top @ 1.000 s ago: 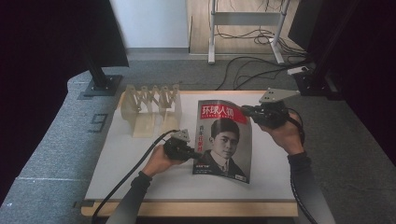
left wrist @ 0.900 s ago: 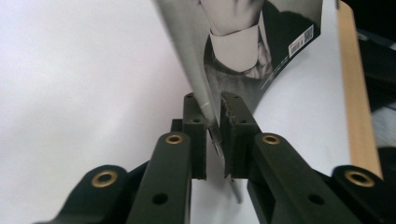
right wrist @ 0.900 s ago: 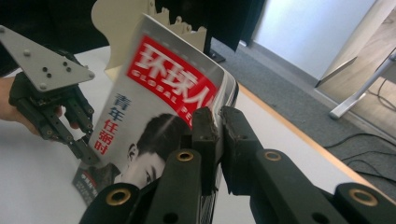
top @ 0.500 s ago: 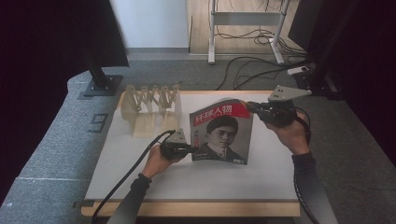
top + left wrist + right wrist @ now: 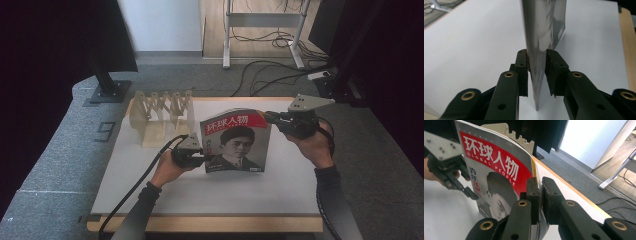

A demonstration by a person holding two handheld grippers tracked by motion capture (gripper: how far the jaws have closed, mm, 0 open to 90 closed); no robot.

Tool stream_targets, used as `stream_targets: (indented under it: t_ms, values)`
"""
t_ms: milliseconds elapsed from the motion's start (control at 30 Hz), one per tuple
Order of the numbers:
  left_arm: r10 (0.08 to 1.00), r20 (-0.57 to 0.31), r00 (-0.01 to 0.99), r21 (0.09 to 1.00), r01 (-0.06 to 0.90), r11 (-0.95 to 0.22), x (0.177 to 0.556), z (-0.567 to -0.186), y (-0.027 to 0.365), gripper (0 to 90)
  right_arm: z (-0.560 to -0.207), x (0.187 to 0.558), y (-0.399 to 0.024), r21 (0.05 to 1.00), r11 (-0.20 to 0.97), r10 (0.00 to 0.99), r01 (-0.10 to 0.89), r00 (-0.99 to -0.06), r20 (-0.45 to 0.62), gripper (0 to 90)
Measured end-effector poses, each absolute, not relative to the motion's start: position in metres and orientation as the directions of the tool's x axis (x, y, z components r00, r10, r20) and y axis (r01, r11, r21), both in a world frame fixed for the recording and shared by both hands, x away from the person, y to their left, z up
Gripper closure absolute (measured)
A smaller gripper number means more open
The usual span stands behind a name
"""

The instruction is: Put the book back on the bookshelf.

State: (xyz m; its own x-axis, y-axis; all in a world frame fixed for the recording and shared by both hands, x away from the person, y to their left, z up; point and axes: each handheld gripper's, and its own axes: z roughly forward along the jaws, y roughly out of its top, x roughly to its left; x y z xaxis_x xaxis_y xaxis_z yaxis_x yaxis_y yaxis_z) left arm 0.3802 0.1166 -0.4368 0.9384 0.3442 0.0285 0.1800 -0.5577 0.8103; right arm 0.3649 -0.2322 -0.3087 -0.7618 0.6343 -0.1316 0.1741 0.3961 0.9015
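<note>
A magazine (image 5: 235, 142) with a red title band and a portrait on its cover stands upright on its lower edge on the white table (image 5: 150, 190). My right gripper (image 5: 267, 117) is shut on its top right corner, which shows pinched in the right gripper view (image 5: 540, 182). My left gripper (image 5: 205, 159) sits at the magazine's lower left edge. Its jaws have just been opening: in the left gripper view (image 5: 536, 57) the magazine's edge (image 5: 541, 37) runs between the jaws, with a slim gap at one pad. The right gripper view also shows the left gripper (image 5: 470, 192) beside the cover (image 5: 494, 165).
A pale wooden slotted rack (image 5: 160, 112) stands at the table's back left, close behind the magazine (image 5: 506, 130). A black stand base (image 5: 107, 92) and cables (image 5: 270, 75) lie on the floor beyond. The table's front edge is wood (image 5: 200, 224).
The magazine went from lying flat to standing upright, its top lifted by the right gripper. The left gripper rose a little at the left edge.
</note>
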Motion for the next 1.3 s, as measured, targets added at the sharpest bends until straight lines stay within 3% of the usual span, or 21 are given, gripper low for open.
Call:
stream_targets:
  t_ms: [333, 667, 767, 900, 1067, 1300]
  values:
    - [0.345, 0.028, 0.938, 0.855, 0.157, -0.495, 0.386, -0.394, 0.116, 70.5, -0.309, 0.364, -0.234, 0.902, 0.396, 0.63, 0.172, -0.765, -0.131, 82.2]
    - [0.353, 0.059, 0.934, 0.833, 0.148, -0.533, 0.39, -0.372, 0.103, 70.4, -0.31, 0.364, -0.235, 0.903, 0.393, 0.628, 0.171, -0.767, -0.128, 82.0]
    - [0.361, 0.088, 0.929, 0.821, 0.138, -0.554, 0.389, -0.375, 0.098, 74.7, -0.31, 0.364, -0.235, 0.904, 0.392, 0.628, 0.171, -0.768, -0.127, 81.9]
    - [0.364, 0.058, 0.929, 0.833, 0.156, -0.531, 0.391, -0.375, 0.098, 85.2, -0.312, 0.364, -0.237, 0.905, 0.386, 0.632, 0.179, -0.766, -0.118, 80.7]
    - [0.363, 0.031, 0.931, 0.841, 0.172, -0.513, 0.393, -0.376, 0.099, 86.7, -0.316, 0.364, -0.243, 0.911, 0.363, 0.636, 0.195, -0.766, -0.089, 72.6]
    - [0.357, 0.04, 0.933, 0.845, 0.158, -0.51, 0.39, -0.376, 0.099, 86.7, -0.334, 0.36, -0.249, 0.89, 0.395, 0.673, 0.228, -0.731, -0.112, 54.3]
